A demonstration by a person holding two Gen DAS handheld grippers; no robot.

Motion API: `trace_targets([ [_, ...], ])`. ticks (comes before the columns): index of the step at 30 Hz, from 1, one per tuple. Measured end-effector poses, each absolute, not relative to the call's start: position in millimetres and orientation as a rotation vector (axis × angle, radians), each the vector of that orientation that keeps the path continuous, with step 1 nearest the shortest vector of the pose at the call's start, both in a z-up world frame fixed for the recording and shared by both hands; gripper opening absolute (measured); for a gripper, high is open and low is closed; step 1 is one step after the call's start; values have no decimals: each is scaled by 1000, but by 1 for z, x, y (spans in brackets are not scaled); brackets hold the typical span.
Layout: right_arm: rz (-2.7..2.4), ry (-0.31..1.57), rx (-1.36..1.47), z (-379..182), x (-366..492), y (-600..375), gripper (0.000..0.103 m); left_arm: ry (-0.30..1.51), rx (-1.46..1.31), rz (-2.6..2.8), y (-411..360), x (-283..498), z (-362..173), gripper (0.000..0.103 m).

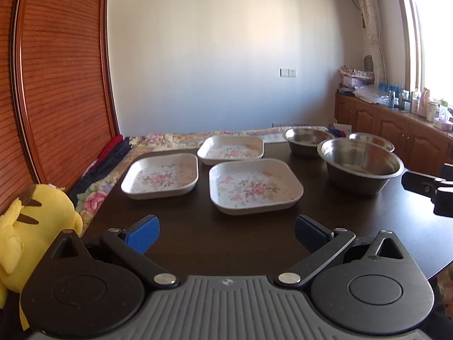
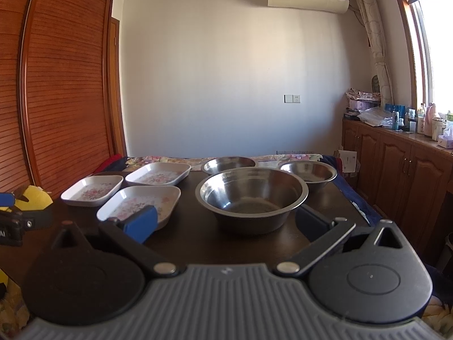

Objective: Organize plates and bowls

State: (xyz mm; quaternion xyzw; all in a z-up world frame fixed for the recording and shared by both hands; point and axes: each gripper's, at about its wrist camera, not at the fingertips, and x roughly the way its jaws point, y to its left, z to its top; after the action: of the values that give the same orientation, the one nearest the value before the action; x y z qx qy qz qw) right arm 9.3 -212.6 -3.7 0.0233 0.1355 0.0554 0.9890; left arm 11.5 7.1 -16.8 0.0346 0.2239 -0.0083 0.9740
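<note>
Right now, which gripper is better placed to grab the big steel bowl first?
Right. The right hand-held gripper is open and squarely faces the large steel bowl, which sits just ahead between its fingers. The left hand-held gripper, also open, faces the nearest floral plate; the bowl lies off to its right.

Pink-floral white plates [image 1: 255, 187], steel-grey bowls [image 1: 361, 164]

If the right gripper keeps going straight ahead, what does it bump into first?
Most likely the big steel bowl. It sits right ahead of the open right gripper, centred between the fingers, with only bare table before it. Whether the gripper is high enough to pass over is unclear.
</note>
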Motion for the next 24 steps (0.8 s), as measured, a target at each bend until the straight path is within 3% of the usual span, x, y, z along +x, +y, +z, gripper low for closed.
trace_targets([
  [24, 336, 311, -28, 3, 66, -169, 103, 521, 110, -34, 47, 83, -24, 103],
])
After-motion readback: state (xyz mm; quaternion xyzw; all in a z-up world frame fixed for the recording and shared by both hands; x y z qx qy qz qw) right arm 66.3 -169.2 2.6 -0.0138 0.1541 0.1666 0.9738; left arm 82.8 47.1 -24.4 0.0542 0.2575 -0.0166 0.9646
